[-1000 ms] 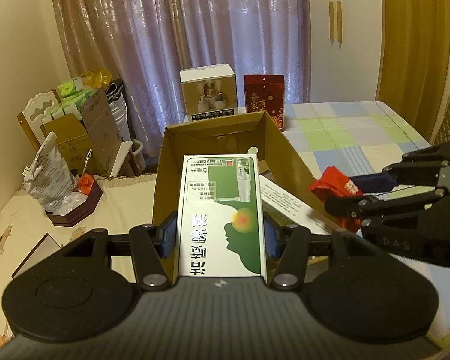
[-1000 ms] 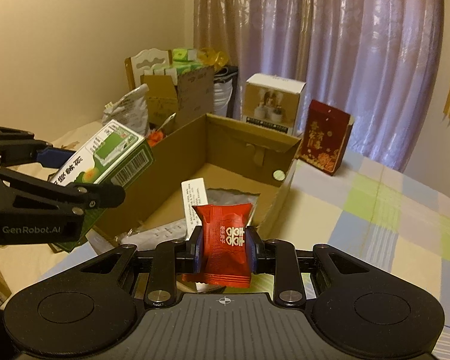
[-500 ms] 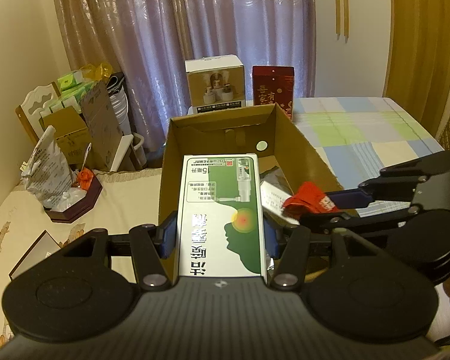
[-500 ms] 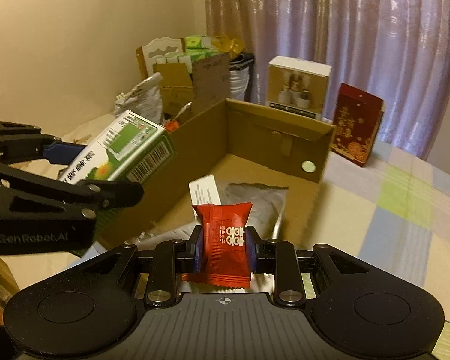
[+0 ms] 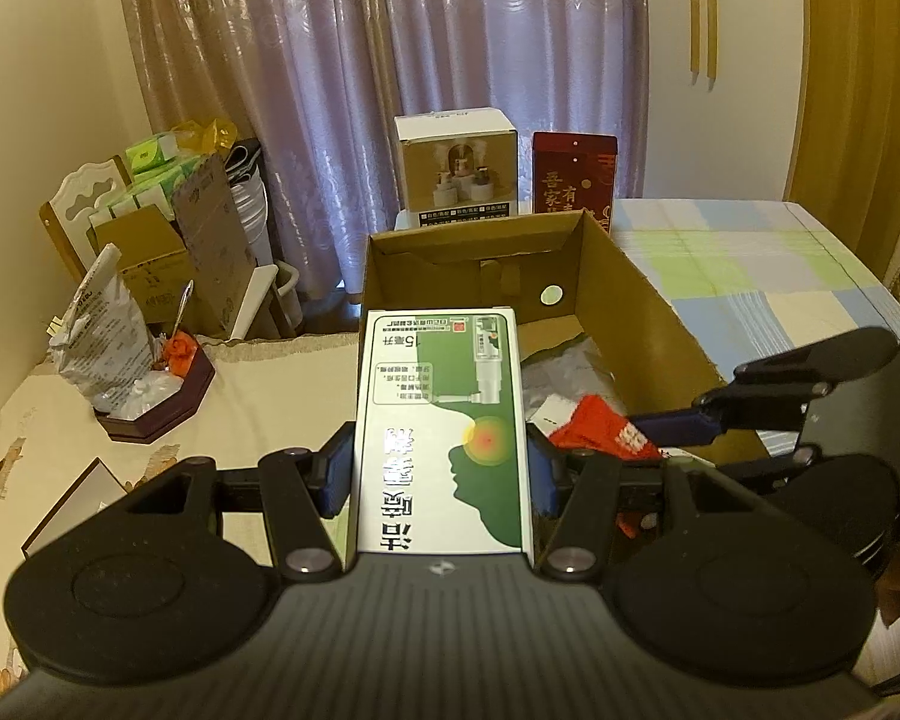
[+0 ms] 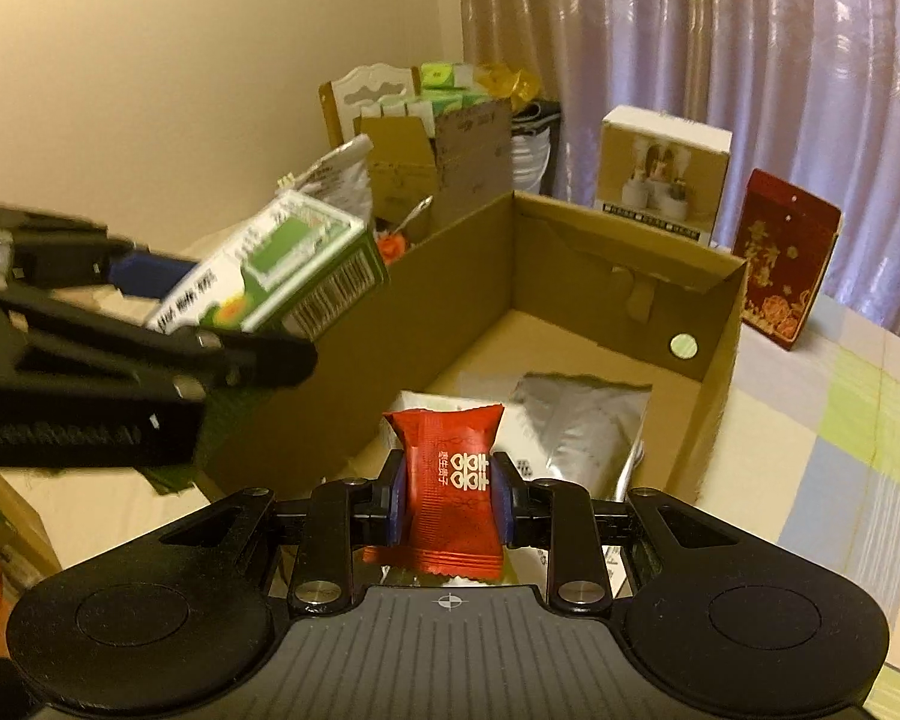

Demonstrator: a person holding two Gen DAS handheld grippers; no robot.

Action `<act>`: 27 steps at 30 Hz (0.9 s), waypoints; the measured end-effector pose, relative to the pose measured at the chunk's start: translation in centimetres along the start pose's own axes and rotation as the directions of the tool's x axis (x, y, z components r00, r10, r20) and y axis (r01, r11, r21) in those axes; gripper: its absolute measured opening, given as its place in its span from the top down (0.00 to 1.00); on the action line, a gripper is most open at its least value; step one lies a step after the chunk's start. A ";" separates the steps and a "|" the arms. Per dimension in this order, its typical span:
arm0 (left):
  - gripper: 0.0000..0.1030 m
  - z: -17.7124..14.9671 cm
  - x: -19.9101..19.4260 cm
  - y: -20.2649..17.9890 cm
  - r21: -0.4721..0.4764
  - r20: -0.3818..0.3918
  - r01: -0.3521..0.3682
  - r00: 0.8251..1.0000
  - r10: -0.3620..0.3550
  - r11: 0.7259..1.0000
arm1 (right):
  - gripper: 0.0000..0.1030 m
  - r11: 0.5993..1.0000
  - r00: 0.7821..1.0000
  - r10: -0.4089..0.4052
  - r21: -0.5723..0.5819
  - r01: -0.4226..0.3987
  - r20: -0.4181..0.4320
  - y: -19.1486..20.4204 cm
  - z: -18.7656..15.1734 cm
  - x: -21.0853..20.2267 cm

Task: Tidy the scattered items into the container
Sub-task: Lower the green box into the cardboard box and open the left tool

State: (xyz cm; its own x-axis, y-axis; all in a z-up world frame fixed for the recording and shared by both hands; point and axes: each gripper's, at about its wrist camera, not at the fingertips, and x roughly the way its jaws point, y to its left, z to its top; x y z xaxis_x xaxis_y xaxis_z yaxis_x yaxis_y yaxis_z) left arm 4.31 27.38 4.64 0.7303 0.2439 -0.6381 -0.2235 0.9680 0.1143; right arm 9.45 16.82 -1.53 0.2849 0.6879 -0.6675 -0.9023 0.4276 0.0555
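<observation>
Pale purple curtains hang behind a cluttered bedroom corner, where an open cardboard box sits on a bed with a checked cover. Seen from the left wrist camera, the left claw is clamped on a green and white medicine carton, its blue pads pressing both long sides, and the carton's far end reaches over the near left edge of the box. From the right wrist camera, the right claw is closed tight on a red candy wrapper, held upright above the near end of the box. Inside the box, a silver foil pouch lies flat on the bottom beside a white printed packet, partly hidden by the wrapper. Behind the box stand a white and tan product carton and a dark red gift packet. To the left, a crinkled silver bag rests in a dark tray on a cream sheet.
</observation>
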 end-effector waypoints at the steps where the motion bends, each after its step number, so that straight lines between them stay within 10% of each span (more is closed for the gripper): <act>1: 0.51 0.0 0.1 0.1 0.001 -0.004 0.002 1.000 -0.002 1.000 | 0.70 1.000 1.000 -0.014 -0.012 0.014 -0.004 0.0 -0.2 0.2; 27: 0.51 -0.2 3.3 -0.2 -0.011 -0.045 0.026 0.999 -0.027 1.000 | 0.70 0.998 0.998 -0.055 0.007 0.055 -0.009 -2.6 0.1 2.3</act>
State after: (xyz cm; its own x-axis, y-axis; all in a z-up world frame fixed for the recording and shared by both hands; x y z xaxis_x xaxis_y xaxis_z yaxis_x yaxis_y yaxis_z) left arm 6.68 28.00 2.36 0.7066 0.2148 -0.6742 -0.2112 0.9734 0.0888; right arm 12.46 17.36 -3.18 0.3308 0.6582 -0.6763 -0.8832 0.4684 0.0239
